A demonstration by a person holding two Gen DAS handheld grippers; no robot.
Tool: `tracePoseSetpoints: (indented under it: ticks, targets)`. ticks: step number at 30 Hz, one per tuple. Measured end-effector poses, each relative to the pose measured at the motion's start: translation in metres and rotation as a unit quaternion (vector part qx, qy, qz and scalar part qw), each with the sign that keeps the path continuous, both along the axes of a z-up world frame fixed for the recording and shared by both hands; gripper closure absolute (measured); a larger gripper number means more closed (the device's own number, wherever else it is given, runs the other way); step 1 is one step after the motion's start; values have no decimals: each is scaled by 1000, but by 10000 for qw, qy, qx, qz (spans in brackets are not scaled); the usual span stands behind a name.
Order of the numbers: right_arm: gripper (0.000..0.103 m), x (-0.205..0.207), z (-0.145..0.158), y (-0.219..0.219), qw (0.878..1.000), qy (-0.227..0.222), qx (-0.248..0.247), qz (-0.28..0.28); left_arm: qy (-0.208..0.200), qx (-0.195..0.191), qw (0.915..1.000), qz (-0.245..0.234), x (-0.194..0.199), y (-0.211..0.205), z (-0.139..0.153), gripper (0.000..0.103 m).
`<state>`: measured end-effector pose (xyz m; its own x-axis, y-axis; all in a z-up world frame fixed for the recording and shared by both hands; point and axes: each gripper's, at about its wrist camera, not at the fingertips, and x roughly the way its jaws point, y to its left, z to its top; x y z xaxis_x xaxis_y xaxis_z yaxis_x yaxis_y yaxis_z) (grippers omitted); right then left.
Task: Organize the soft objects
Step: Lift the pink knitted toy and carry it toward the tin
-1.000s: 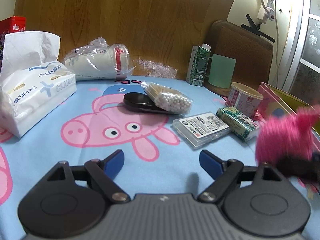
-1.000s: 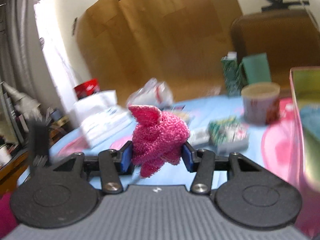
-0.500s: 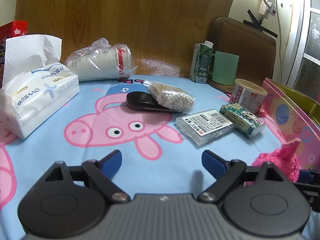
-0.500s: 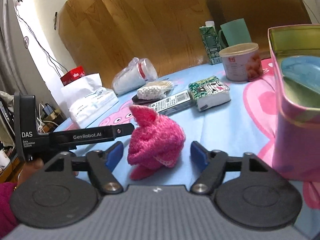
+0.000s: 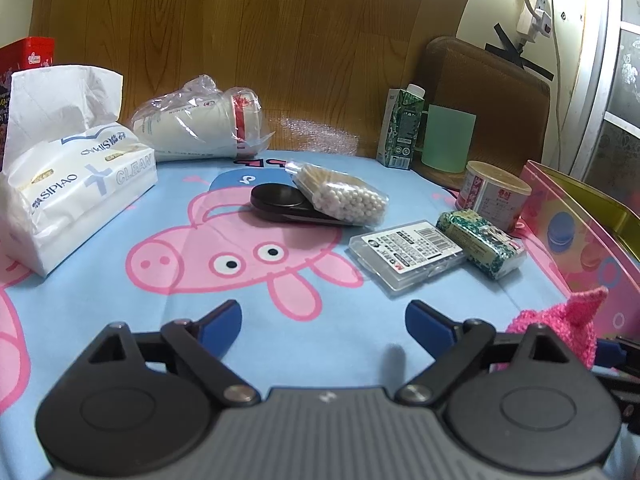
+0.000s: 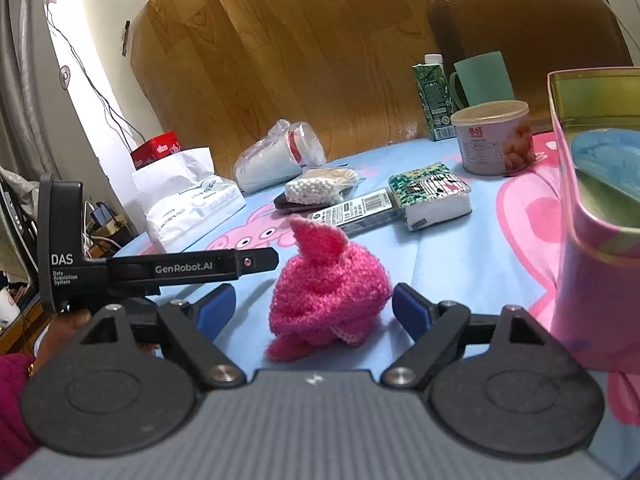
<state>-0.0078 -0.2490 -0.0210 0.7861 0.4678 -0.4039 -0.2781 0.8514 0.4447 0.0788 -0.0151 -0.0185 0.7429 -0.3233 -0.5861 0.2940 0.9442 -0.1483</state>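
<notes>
Between the blue pads of the right gripper [image 6: 314,308] sits the pink knitted toy [image 6: 328,296], resting on the cartoon-pig cloth [image 6: 460,264] that covers the worktop. The right gripper's fingers are opening: a visible gap separates each pad from the wool, so the toy lies free and is not gripped. The toy stands roughly upright as a rounded lump with its pointed ear uppermost and a loose fold trailing toward the camera; it shows no pronounced long axis. Just to its right stands the pink tin box [image 6: 592,280], whose near wall rises well above the toy; its open top faces upward. The left gripper [image 5: 322,320] hovers over bare cloth with nothing between its fingers, which are also opening. In the left wrist view the toy lies off to the right, beside the same box [image 5: 580,240], outside the left fingers' span. The right hand is therefore clearly the nearer one. Judged from this layout, any transfer into the box requires re-closing on the toy, then lifting it above the rim and moving rightward.
</notes>
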Motion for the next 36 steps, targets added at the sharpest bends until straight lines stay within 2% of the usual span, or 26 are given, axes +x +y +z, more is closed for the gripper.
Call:
tracePoseSetpoints:
  ticks: [7,11,15,18,21,24,28,36]
  targets:
    - [15,-6,2,-5,9995,-217,183,-139,2,-29,10000,-8,0,1,0,10]
    - [17,-4,1,-12,9986,-117,341,-395,-13,-46,10000,-19,-1,0,0,10]
    - [29,1,-2,-17,9979,70,418,-494,-79,-85,9999,-66,-3,0,1,10]
    - [36,0,-2,-18,9984,25,405,-386,-115,-110,9998,-93,-4,0,2,10]
    - [43,-2,-1,-13,9993,-50,304,-230,-135,-180,9997,-116,-5,2,2,10]
    - [45,-5,1,-7,9997,-153,210,-49,-124,-258,9995,-128,-4,4,2,10]
    - [46,-10,4,2,9991,-358,48,241,-132,-403,9990,-161,-4,8,3,10]
    - [43,-18,7,22,9888,-521,-197,1387,-101,-581,9981,-184,-3,12,4,10]
